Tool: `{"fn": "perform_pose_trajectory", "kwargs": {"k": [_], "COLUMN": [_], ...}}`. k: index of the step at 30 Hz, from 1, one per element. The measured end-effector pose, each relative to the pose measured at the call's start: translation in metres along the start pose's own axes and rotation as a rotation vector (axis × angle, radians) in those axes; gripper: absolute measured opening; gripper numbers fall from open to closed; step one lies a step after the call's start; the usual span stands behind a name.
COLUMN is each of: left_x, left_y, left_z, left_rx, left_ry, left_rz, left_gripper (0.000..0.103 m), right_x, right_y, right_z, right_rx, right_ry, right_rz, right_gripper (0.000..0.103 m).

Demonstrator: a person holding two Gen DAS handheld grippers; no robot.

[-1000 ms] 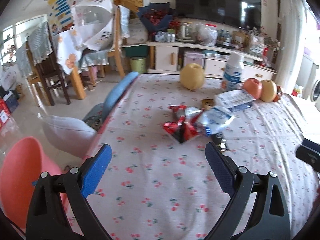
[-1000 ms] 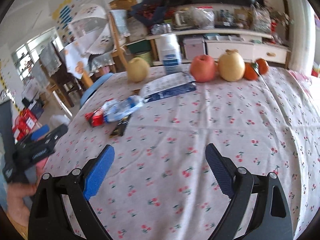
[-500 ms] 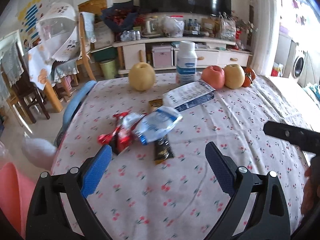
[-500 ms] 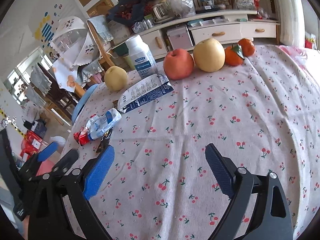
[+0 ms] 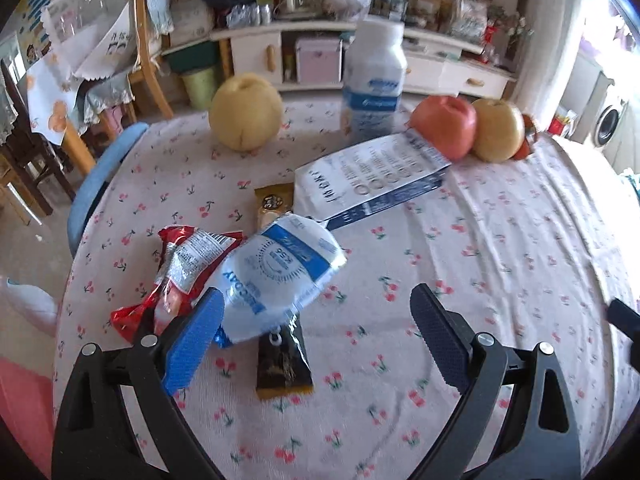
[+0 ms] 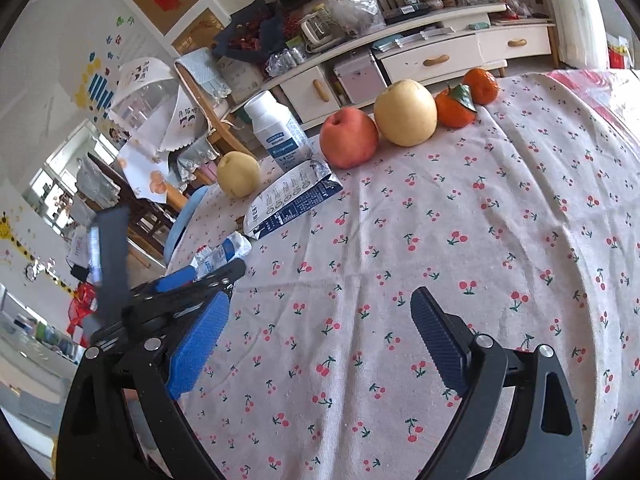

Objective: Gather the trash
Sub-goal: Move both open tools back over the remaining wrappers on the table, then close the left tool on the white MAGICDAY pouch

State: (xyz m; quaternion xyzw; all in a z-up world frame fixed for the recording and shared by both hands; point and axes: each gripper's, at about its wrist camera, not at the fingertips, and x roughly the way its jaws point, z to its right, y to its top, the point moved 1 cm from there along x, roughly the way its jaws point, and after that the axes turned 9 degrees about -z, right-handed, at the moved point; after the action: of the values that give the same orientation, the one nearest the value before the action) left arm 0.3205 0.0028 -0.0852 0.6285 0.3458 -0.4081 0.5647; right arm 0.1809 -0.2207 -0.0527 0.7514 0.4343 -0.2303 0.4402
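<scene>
Left tongs [image 5: 316,328] spread wide, nothing gripped, low over the cherry-print worktop [image 5: 500,248]; the trash cluster sits dead ahead and slightly left: small dark snack wrapper [image 5: 283,360] between the fingers, long axis pointing away, with the white-blue plastic pouch [image 5: 276,276] overlapping its far end and the crumpled red foil wrapper [image 5: 180,272] beside the blue finger. Right tongs [image 6: 318,338] also spread and empty, well apart from the cluster, so left is nearer. No bin identifiable in either view; I'd guess the dark wrapper goes first.

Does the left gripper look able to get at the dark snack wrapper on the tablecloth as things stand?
Probably yes: the left gripper is open, and the dark snack wrapper lies between its fingers; only the blue-and-white packet overlaps the wrapper's far end.
</scene>
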Motion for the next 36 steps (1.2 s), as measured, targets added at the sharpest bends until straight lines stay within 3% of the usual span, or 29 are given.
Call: {"fn": "perform_pose_trajectory", "kwargs": {"k": [9,14,16,20,25,36], "left_x": [0.023,0.039,0.041,0.038,0.028,0.0], "left_y": [0.025,0.026,0.025,0.019,0.003,-0.058], "left_z": [-0.015,-0.017,-0.015,-0.008,0.014,0.073], "left_rx": [-0.069,-0.084,-0.08,-0.063,0.007,0.182], "left_ry": [0.027,0.032,0.028,0.015,-0.04,-0.183], "left_rz": [-0.04,-0.062,-0.057,-0.022,-0.006,0.007], "left_gripper": [0.091,0.08,0.068,0.055,0.045,0.045], "right_x": [-0.01,-0.011,-0.012,-0.011,-0.009,-0.015], "right_y": [0.003,0.002,0.002,0.002,0.002,0.0], "right_z": [0.007,0.007,0.006,0.007,0.009,0.013], "right_rx": [0.026,0.028,0.028,0.034,0.037,0.023], "right_ry": [0.037,0.044,0.046,0.041,0.031,-0.011], "right_rz": [0.009,0.005,0.007,0.006,-0.003,0.008], "right_gripper": [0.091,0.091,0.091,0.091,0.091,0.091]}}
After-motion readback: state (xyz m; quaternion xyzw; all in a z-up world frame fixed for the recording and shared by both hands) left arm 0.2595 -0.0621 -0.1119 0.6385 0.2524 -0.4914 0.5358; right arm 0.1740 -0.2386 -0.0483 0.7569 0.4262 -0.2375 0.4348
